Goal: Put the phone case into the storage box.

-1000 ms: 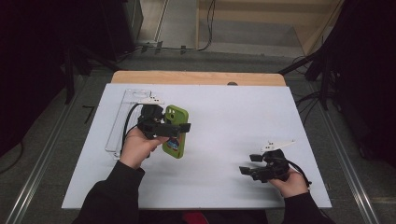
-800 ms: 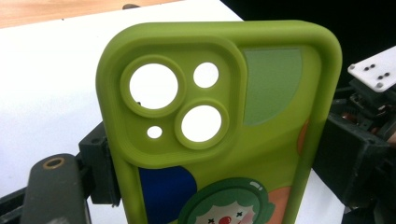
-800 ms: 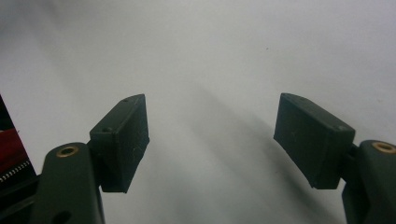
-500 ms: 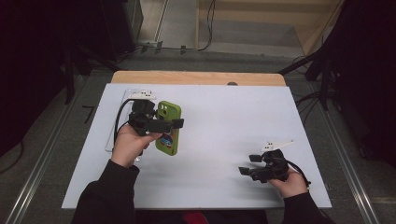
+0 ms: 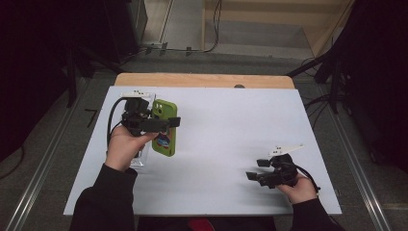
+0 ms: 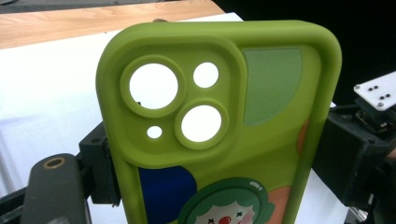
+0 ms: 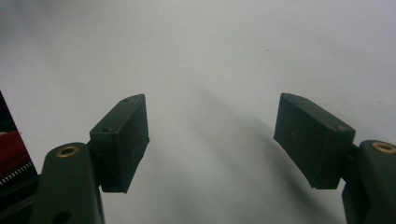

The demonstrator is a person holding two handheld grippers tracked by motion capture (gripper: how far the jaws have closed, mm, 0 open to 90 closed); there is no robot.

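**Green phone case clamped in L gripper, R gripper idle & open**

L gripper [image 5: 166,122], black two-jaw tool w/ cable trailing off its back, sits over the far-left part of the white table top [image 5: 231,139]. Its jaws are set fairly wide apart and press on the two long edges of a lime-green soft rubbery phone case [image 5: 164,129] w/ a cartoon clown print on its back. In the left gripper view the case [image 6: 224,130] stands between the black pads [image 6: 100,170], one pad on each side edge, camera cut-outs at the top and white table showing through the holes, so the case has no phone in it. Blue and orange patches plus a paler green patch also on the back.

From the high view the case lies lengthwise near-to-far, camera end toward the far side, just right of the person's left hand [image 5: 124,147]. Whether its near end touches the table or hangs just above: can't tell. A clear plastic piece [image 5: 142,103] lies on the table under and just beyond the L gripper, near the far-left corner.

R gripper [image 5: 257,174] is at the near-right of the table, well apart from the case, held in the right hand [image 5: 299,187], pointing left. Its jaws stand wide, nothing between the pads [image 7: 122,140]; just bare white surface under them. Grey three-cornered plate on top.

Light wooden strip [image 5: 202,80] runs along the far table edge.
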